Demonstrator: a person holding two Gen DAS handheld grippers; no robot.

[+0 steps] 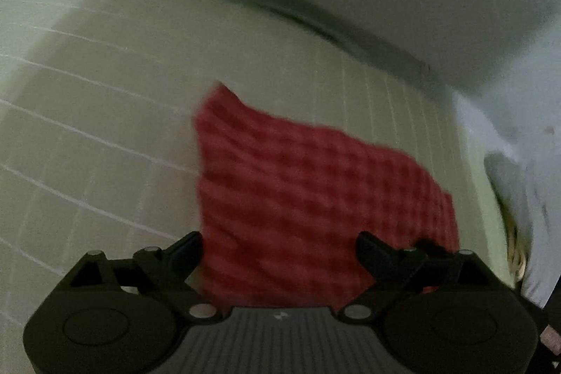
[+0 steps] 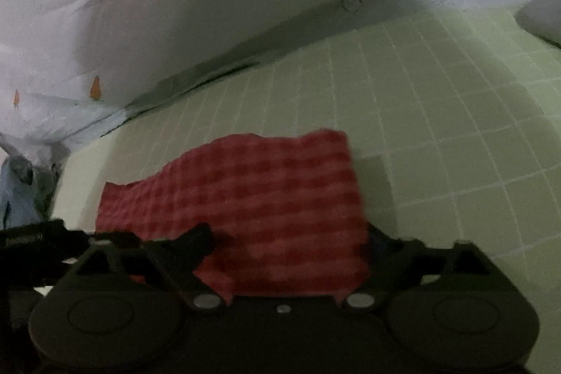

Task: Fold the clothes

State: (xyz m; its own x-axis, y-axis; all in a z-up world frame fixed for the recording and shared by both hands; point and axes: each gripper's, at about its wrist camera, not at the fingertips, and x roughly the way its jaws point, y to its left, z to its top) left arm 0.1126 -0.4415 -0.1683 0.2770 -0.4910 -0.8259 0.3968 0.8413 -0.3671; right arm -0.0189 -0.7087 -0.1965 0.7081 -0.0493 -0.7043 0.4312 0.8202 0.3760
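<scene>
- Pale green grid-lined sheet (image 2: pixel 438 114) covers the surface, white bedding (image 2: pixel 210 6) w/ small carrot print bunched along its far edge.
- Red checked cloth (image 1: pixel 298 191) lies on the sheet, right in front of both grippers, far edge rippled.
- Left gripper (image 1: pixel 280 244): jaws spread wide, cloth between them, pads not pressing it.
- Right gripper (image 2: pixel 287 240): also spread wide over the cloth's near edge, no pinch.

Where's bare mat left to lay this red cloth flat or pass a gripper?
Bare green grid mat lies right of the red checked cloth in the right wrist view, and left of the cloth in the left wrist view. Crowded: white bedding borders the mat's far edge, and the cloth fills the space right before both grippers.
</scene>
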